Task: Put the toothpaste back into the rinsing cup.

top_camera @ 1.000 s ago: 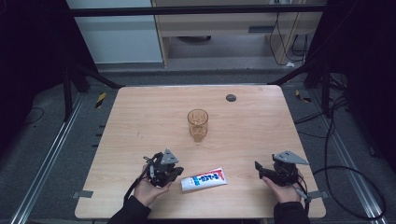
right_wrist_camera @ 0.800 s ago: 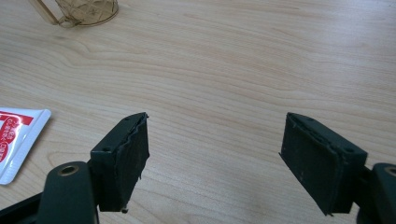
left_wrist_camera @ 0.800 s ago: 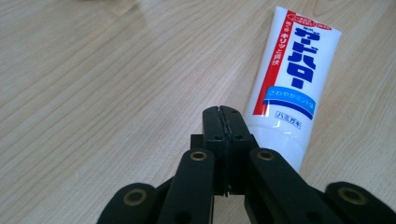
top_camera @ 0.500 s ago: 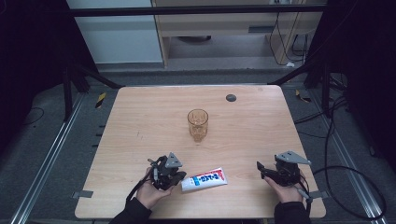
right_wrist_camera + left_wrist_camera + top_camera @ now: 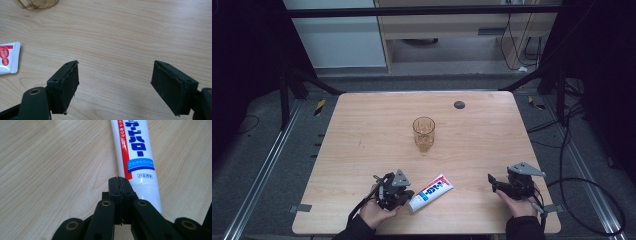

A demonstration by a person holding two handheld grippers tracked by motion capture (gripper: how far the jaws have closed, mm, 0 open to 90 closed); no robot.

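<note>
A: At the left gripper (image 5: 119, 195), the black jaws are pressed flat together with nothing between them, their tips just beside the cap end of a white toothpaste tube (image 5: 136, 157).

B: Are they touching the tube?

A: From the left gripper view the closed tips sit against the tube's left edge near the cap; whether they actually make contact is hard to tell.

B: And the other hand?

A: The right gripper (image 5: 115, 85) has its jaws standing wide apart over bare wood, and they have just been opening further. Nothing lies between them.

B: Where does the tube lie?

A: Flat on the tabletop (image 5: 362, 130) near the front edge, set at a slant, cap toward the left gripper (image 5: 394, 192). The right gripper (image 5: 499, 184) rests well apart from it, near the front right corner.

B: Anything farther out?

A: An amber glass (image 5: 424, 132) stands upright at mid-table, and a small dark disc (image 5: 459, 104) lies near the far edge.
</note>
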